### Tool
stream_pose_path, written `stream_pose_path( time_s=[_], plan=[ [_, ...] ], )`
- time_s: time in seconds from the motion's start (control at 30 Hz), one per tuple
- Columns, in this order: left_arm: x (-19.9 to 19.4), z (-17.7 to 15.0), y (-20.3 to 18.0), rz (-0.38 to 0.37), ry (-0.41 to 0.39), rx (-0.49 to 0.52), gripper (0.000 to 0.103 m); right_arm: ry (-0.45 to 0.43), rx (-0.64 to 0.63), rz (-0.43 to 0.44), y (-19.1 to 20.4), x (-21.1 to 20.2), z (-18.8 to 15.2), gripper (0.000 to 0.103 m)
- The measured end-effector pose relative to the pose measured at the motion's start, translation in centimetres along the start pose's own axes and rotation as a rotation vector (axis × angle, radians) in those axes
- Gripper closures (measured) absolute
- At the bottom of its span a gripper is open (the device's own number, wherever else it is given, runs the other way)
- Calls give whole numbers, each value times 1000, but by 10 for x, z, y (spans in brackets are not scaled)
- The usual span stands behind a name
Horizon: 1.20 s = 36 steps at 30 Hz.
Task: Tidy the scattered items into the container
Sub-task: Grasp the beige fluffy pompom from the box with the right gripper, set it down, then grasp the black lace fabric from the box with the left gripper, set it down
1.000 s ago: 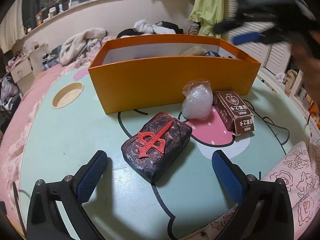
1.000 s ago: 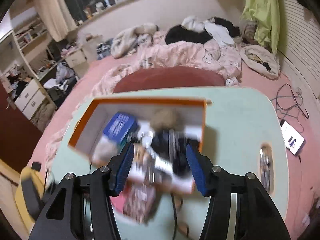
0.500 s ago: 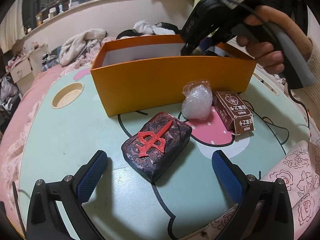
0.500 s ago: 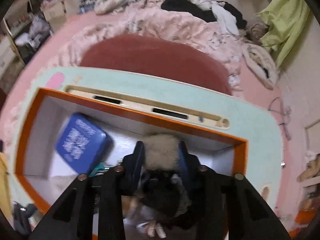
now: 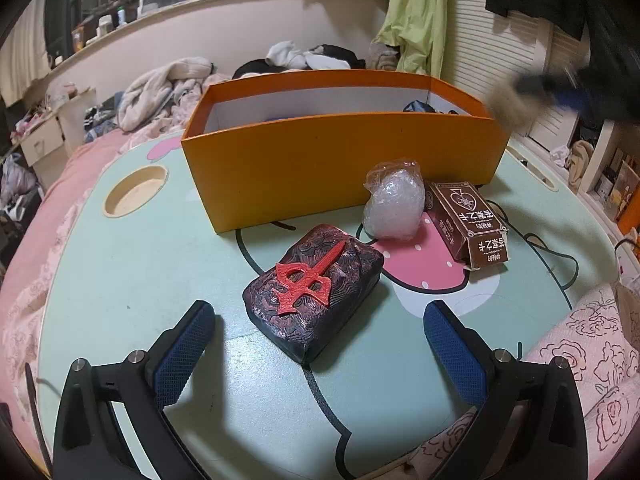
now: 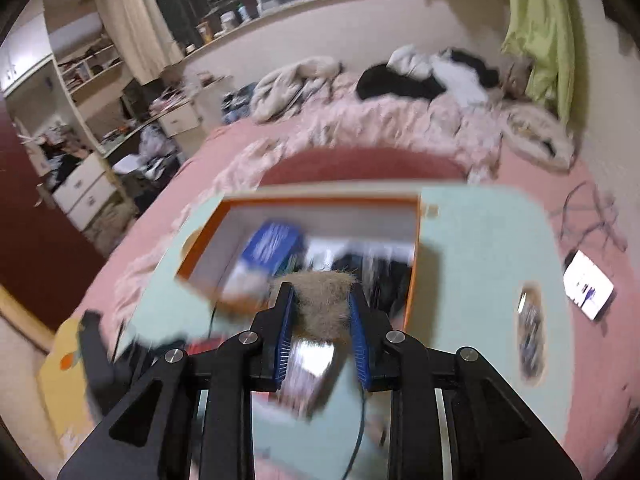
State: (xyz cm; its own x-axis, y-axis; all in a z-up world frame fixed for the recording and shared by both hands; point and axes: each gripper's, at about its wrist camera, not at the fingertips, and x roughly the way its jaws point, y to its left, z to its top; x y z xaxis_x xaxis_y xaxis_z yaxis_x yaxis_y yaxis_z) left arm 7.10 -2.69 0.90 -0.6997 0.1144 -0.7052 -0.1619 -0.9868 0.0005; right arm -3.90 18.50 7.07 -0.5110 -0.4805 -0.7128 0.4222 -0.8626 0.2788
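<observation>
— Right gripper: what is in it?
— A tan furry tuft, pinched between the blue pads, above the near edge of the orange box.
— And the left gripper?
— Spread wide, holding nothing, low over the mint table. A dark embossed case with a red emblem lies just ahead of its fingers.
— What else is outside the box?
— A clear plastic-wrapped bundle touching the box front, and a brown card carton just beside it.
</observation>
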Motion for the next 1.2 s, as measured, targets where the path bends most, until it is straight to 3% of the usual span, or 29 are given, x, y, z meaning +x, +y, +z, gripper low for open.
stream_pose_path(
  time_s=[0.17, 0.3, 0.37, 0.43, 0.57, 0.63, 0.67, 0.7, 0.87, 0.97, 1.07, 1.17, 1.2],
  plan=[
    [-1, -1, 1, -1, -1, 0, 0, 48, -10, -36, -6, 30, -31, 75],
    [-2, -2, 1, 0, -2, -1, 0, -68, 110, -83, -24, 44, -37, 68],
    [-2, -2, 1, -1, -3, -2, 0, -72, 152, -53, -30, 42, -41, 50],
    [-2, -3, 1, 1, -3, -1, 0, -76, 147, -50, -31, 32, -48, 39],
    [-4, -4, 1, 0, -4, -2, 0, -105, 15, -221, -17, 16, -77, 23],
    [-3, -5, 2, 2, -2, 0, 0, -42, -64, -303, -9, 29, -92, 17],
    [-1, -3, 0, 5, -1, 4, 0, -86, -146, -402, 4, 33, -101, 8],
    [-1, -1, -1, 4, -1, 3, 0, -98, -159, -422, 9, 35, -103, 4],
    [-6, 2, -1, -12, -14, -19, 0, -61, -110, -337, 0, 41, -100, 1],
    [-27, 4, 5, 7, -128, -50, 3, -67, -111, -336, -1, 39, -101, 1],
    [-55, 18, -5, -24, -232, -10, 7, -67, -112, -334, -4, 40, -102, 1],
    [-64, 55, -20, -110, -226, 44, 22, -69, -113, -332, -7, 40, -102, 1],
    [-64, 70, -23, -152, -212, 44, 32, -68, -114, -332, -7, 40, -101, 1]
  ],
)
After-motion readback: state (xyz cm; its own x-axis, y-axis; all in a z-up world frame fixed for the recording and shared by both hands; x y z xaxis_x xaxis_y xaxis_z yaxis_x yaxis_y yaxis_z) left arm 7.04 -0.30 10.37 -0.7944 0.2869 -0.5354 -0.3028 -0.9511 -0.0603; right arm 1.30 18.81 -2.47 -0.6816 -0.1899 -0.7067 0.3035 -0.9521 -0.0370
